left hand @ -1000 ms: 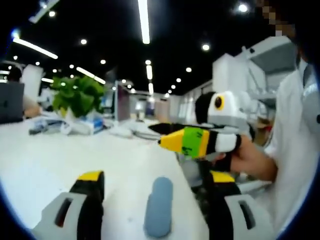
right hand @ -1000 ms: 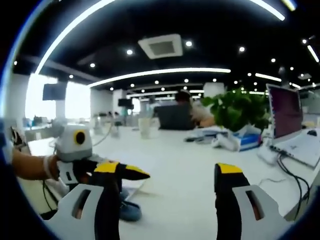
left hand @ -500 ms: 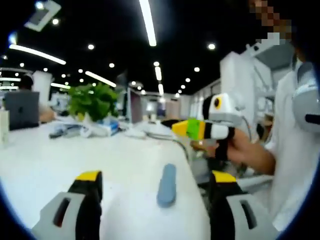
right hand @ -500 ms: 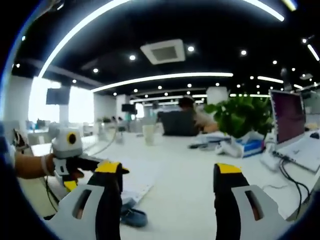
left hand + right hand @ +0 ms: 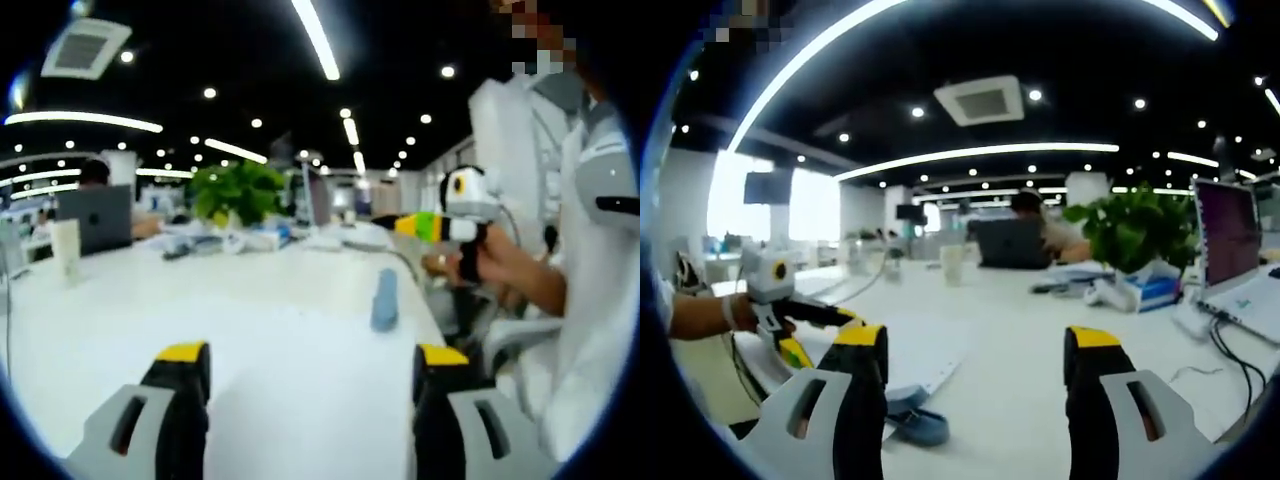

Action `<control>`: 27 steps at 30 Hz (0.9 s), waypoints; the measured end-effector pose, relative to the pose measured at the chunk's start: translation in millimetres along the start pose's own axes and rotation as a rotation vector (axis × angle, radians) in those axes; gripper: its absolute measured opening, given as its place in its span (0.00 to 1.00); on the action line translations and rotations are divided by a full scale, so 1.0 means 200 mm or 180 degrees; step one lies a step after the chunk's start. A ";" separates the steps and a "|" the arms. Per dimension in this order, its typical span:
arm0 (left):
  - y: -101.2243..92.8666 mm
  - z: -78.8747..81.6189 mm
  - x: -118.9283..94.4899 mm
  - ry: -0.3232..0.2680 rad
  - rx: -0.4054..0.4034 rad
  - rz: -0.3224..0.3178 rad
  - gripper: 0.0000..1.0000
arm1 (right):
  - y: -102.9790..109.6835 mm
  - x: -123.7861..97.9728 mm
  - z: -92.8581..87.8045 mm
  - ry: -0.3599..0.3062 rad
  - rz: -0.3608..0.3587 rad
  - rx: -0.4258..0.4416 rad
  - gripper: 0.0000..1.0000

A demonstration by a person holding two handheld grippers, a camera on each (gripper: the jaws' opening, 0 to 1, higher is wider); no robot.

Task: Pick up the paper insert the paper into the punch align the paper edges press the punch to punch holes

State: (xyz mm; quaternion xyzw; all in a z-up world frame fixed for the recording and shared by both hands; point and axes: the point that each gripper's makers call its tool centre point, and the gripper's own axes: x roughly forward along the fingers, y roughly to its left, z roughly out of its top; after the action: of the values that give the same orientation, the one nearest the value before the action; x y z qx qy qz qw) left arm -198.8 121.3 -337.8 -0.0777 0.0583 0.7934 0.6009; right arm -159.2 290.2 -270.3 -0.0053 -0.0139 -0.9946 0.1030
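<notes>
The blue-grey punch (image 5: 385, 298) lies on the white table (image 5: 250, 320), ahead and right of my left gripper (image 5: 312, 372), which is open and holds nothing. In the right gripper view the punch (image 5: 917, 424) lies low beside my left jaw, with a white sheet of paper (image 5: 935, 352) flat on the table just beyond it. My right gripper (image 5: 975, 352) is open and empty above the table. A hand holds the right gripper (image 5: 432, 226) at the table's right edge. The left gripper (image 5: 790, 318) hangs at the far left, in a hand.
A green plant (image 5: 1130, 228), a tissue box (image 5: 1140, 292), a laptop (image 5: 1230, 230) with cables and a cup (image 5: 953, 264) stand farther back. A person sits behind another laptop (image 5: 1012, 243). A person in white (image 5: 590, 280) stands at the table's right edge.
The left gripper view has swung and pulled back, so the punch and the right gripper look smaller and farther. In the right gripper view the left gripper has dropped lower at the left.
</notes>
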 end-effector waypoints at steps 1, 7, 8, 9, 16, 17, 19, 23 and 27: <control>0.00 -0.02 0.00 0.0028 0.0020 -0.0007 0.82 | 0.01 0.00 -0.01 0.0016 0.0020 -0.0011 0.71; 0.00 -0.12 0.00 0.0204 0.0030 -0.0037 0.81 | 0.02 -0.02 -0.03 0.0001 0.0131 -0.0041 0.64; 0.01 -0.13 0.00 0.0263 0.0061 -0.0016 0.80 | 0.02 -0.03 -0.03 -0.0015 0.0172 -0.0055 0.64; 0.01 -0.13 0.00 0.0256 0.0081 -0.0014 0.80 | 0.02 -0.03 -0.04 0.0002 0.0222 -0.0039 0.65; 0.02 -0.17 0.01 0.0348 0.0108 0.0014 0.80 | 0.01 -0.04 -0.13 0.0138 0.0546 -0.0129 0.57; 0.03 -0.16 0.01 0.0340 0.0098 0.0022 0.80 | 0.01 -0.04 -0.13 0.0146 0.0615 -0.0164 0.58; 0.04 -0.16 0.01 0.0320 0.0070 0.0034 0.79 | 0.00 -0.05 -0.15 0.0174 0.0733 -0.0149 0.57; 0.05 -0.14 0.00 0.0256 -0.0027 0.0043 0.77 | -0.03 -0.05 -0.17 0.0218 0.0910 -0.0092 0.55; 0.07 -0.17 0.01 0.0356 0.0033 0.0123 0.75 | 0.00 -0.06 -0.20 0.0248 0.1278 -0.0032 0.55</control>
State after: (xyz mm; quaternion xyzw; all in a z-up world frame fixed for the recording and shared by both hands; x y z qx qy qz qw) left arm -210.8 112.3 -372.4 -0.1177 0.0975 0.7990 0.5816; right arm -147.8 290.5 -309.6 0.0300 -0.0035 -0.9536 0.2997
